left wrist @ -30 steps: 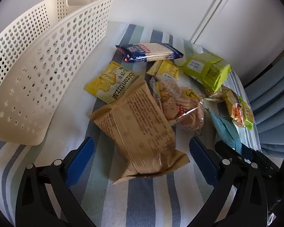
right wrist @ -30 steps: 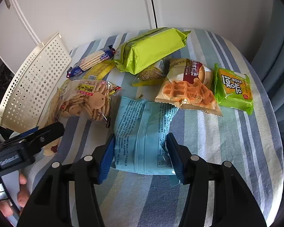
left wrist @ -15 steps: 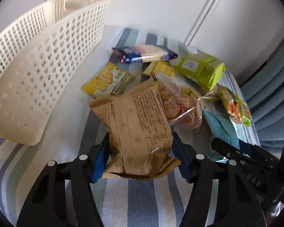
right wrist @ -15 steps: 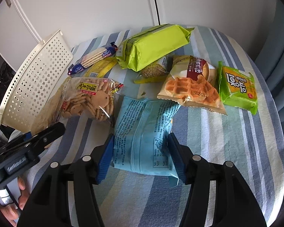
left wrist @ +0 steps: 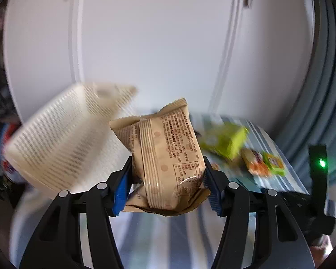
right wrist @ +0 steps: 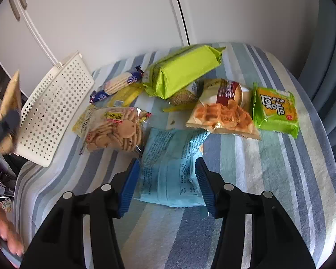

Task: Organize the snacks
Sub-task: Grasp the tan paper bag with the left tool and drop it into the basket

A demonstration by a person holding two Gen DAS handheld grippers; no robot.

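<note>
The green-and-orange packet (right wrist: 276, 112) near the bed's right edge reads "MOKA" — beside large Korean letters. The waffle bag (right wrist: 221, 114) carries a stamped number, too small to make out.

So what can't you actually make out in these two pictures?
- Inside of the white basket: the right wrist view shows only its perforated wall; the left wrist view is motion-blurred.
- Brown packet in the left tongs: its front faces away; the back print is too small to read.
- Blue packet between the right tongs: whether it is lifted.
- Round biscuit pack: mostly hidden behind the green pack.
</note>
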